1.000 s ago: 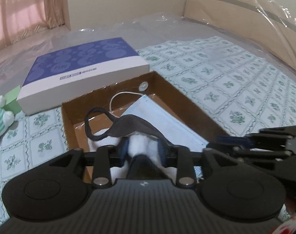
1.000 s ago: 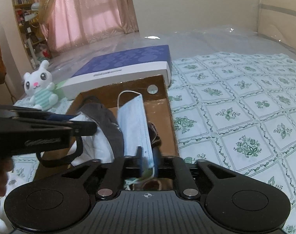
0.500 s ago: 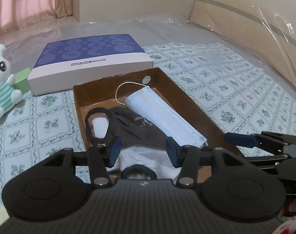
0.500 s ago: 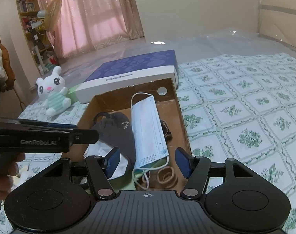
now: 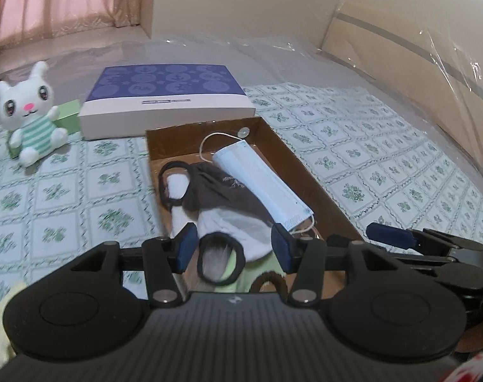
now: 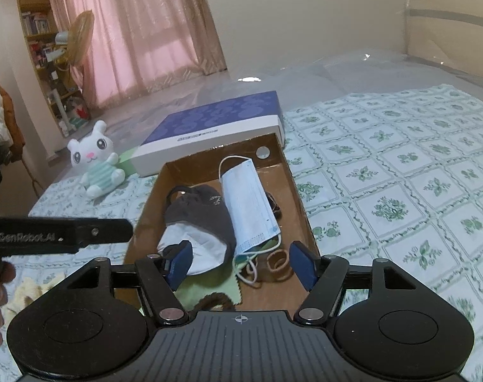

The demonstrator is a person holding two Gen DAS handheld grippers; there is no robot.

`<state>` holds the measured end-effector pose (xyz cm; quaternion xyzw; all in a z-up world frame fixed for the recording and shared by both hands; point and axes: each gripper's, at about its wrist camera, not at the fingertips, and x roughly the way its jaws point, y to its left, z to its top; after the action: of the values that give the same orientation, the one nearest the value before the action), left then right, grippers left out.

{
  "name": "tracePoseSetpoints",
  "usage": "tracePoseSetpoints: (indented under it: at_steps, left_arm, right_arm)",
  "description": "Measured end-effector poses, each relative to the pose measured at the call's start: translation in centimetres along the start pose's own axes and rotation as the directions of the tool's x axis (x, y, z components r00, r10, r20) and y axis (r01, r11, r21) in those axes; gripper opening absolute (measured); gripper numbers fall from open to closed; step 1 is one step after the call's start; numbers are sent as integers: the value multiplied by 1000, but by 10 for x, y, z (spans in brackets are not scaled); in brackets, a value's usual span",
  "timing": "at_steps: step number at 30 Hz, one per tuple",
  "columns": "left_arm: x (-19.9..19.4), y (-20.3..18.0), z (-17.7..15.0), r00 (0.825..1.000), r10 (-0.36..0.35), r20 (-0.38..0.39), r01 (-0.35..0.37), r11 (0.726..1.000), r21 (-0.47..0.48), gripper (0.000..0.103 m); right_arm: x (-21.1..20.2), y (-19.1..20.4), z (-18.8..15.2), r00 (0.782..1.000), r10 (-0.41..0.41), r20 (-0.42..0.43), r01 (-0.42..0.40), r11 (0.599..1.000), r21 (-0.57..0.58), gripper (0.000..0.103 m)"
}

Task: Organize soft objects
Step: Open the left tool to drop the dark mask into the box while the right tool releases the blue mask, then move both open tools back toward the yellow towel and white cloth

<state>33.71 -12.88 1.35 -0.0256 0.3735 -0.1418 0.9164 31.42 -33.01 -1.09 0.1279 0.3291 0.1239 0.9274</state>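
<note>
Both grippers now released, raised, jaws apart above cardboard box (image 6: 300, 197).

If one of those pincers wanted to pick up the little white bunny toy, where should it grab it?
Probably around the striped belly of the bunny, coming from above and in front. It sits upright on the bedspread, leaning on a green box, so its back is blocked. The torso looks narrower than the head, so open fingers like those of the left gripper should fit around it.

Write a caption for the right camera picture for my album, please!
Open right gripper above a cardboard box holding a blue mask and grey mask.
</note>
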Motion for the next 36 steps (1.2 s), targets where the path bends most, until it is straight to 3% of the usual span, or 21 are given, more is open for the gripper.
tracePoseSetpoints:
  at_steps: [4, 20, 36]
  left_arm:
    - [-29, 2, -11, 1000, 22, 10, -22, 999, -27, 55]
    - [-138, 14, -70, 996, 59, 69, -53, 995, -87, 57]
    - [-193, 49, -136, 992, 98, 84, -85, 985, -152, 60]
  right_arm:
    - [-22, 9, -6, 1000, -1, 18, 0, 1000, 17, 72]
    - [-107, 58, -38, 996, 24, 83, -26, 999, 28, 76]
    - [-131, 94, -90, 1000, 19, 24, -19, 1000, -5, 76]
